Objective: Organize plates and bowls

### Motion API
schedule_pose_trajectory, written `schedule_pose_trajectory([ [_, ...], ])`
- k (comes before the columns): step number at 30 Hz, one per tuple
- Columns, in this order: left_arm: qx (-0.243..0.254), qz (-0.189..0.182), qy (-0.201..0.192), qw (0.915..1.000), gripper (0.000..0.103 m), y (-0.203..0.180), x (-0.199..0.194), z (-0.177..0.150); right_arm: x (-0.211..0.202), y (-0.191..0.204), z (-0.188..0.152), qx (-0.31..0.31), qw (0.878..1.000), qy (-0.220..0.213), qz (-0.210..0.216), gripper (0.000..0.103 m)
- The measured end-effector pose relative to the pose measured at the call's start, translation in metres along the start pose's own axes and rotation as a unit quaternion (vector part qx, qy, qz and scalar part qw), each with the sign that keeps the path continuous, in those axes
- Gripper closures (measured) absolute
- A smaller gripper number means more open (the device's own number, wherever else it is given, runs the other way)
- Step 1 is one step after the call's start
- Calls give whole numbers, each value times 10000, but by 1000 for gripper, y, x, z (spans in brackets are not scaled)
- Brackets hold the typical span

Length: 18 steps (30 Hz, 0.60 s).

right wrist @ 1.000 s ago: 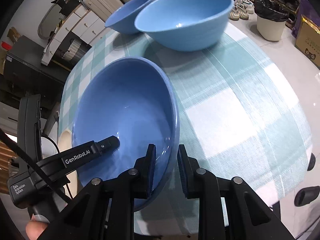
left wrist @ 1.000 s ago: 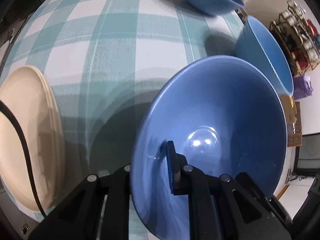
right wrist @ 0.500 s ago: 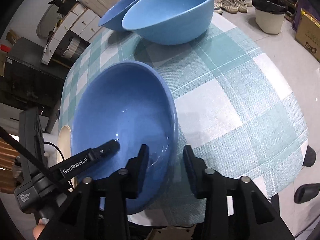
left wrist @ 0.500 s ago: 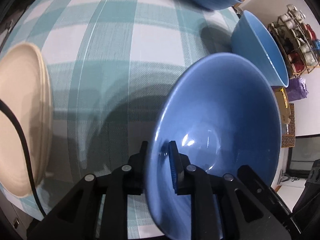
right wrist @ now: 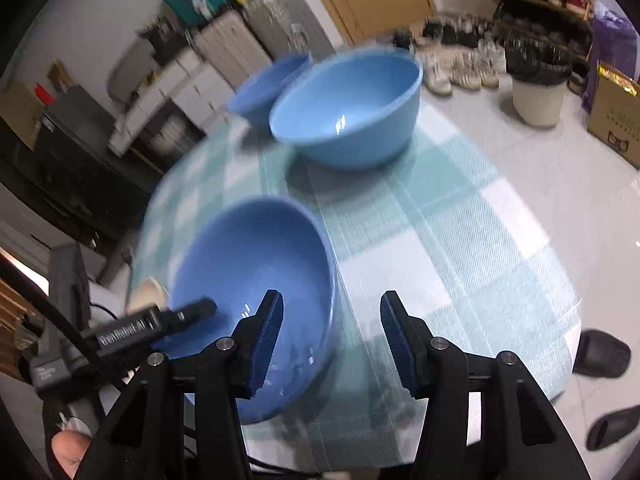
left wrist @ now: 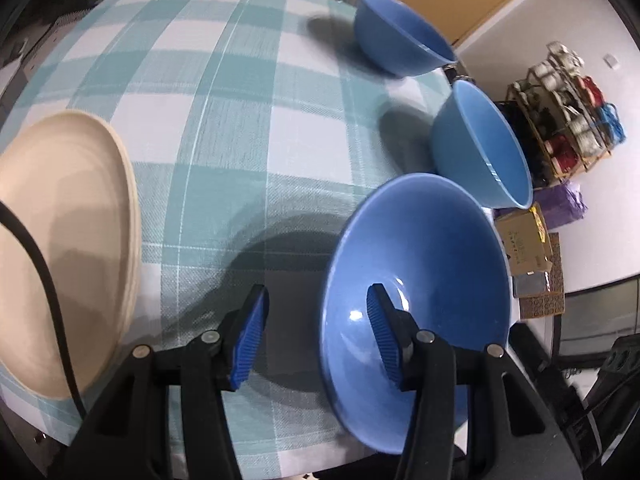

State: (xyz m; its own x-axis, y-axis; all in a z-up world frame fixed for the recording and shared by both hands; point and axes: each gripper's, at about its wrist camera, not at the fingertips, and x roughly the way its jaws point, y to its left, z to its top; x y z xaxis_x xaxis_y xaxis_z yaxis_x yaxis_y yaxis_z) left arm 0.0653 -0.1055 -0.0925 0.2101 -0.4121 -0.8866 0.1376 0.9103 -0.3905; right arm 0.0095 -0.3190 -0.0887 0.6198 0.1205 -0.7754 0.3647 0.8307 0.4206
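Both tools have let go of the deep blue ceramic bowl (left wrist: pixel 420 280) they pinched a second ago. Left tool (left wrist: pixel 318 330) now gapes wide, one finger inside the bowl, the other outside, neither touching. Right tool (right wrist: pixel 332 334) is equally spread, straddling the bowl's (right wrist: pixel 256 280) rim; motion blur smears that view. Bowl's base is hidden. Ahead stand a light blue bowl (left wrist: pixel 480 148) and a farther blue bowl (left wrist: pixel 400 40); left of the left tool, cream plates (left wrist: pixel 68 240) are cut off on the checked worktop (left wrist: pixel 240 120).
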Motion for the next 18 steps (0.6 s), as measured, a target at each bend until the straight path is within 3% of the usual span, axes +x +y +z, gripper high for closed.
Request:
schedule_pose_trajectory([
  [4, 375, -55, -444, 9983, 48, -10, -23, -7, -31, -3, -1, -45, 9962, -856, 117, 43],
  [6, 562, 8, -820, 9950, 36, -15, -36, -10, -46, -2, -2, -174, 9916, -1260, 226, 28],
  [8, 722, 84, -1258, 9894, 19, -19, -51, -13, -61, 5, -4, -486, 9850, -1590, 466, 21],
  [9, 844, 222, -1545, 9841, 17, -23, -59, -17, -71, 11, -6, -735, 9789, -1837, 516, 14],
  [13, 1373, 606, -2389, 9594, 17, -41, -80, -28, -100, 34, -16, -1464, 9544, -2559, 480, 4],
  [16, 1318, 473, -2858, 9480, 15, -41, -96, -34, -113, 46, -23, -1810, 9372, -2936, 520, 1],
  [18, 1199, 363, -3011, 9453, 14, -40, -103, -35, -115, 58, -25, -2104, 9304, -2966, 454, 1],
])
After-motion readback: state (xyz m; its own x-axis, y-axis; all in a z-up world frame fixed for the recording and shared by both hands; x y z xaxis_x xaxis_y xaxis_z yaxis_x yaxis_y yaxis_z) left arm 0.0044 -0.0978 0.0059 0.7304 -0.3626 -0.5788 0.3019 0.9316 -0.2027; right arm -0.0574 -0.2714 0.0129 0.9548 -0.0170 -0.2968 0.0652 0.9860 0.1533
